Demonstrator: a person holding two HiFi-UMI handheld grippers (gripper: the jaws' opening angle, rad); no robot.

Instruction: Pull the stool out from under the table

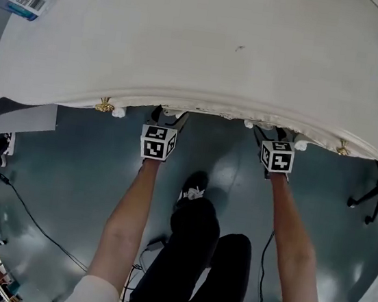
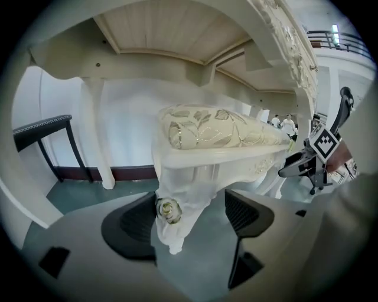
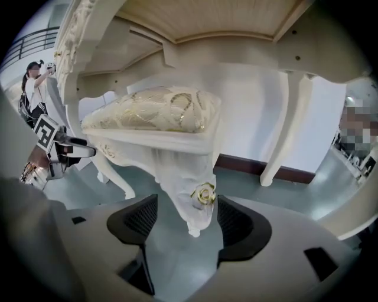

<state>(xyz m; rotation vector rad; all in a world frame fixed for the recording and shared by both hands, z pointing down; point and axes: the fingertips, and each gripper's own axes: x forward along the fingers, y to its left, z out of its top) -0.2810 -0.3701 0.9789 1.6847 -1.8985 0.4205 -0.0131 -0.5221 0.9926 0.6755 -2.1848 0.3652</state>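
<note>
Under the table (image 1: 210, 46), the stool (image 2: 212, 138) is sitting fully tucked in, and you are reaching for it from the near edge with both arms. You are holding the left gripper (image 2: 190, 219) so that its jaws are standing wide apart around one corner leg (image 2: 171, 227) of the stool, just below the gold rose (image 2: 168, 207). You are holding the right gripper (image 3: 188, 223) the same way at the other near leg (image 3: 192, 206), released and gripping nothing. This pairing is likely giving you an even pull on both front corners, so the stool should be coming out straight rather than swinging.

From the head view the tabletop is hiding the stool entirely, and the jaw tips are disappearing under its edge at the middle of the frame. In the left gripper view the leg is overlapping the left-hand pad, and I cannot tell whether it is touching. The stool's far legs are showing only in part behind the cushion (image 3: 153, 112).
</note>
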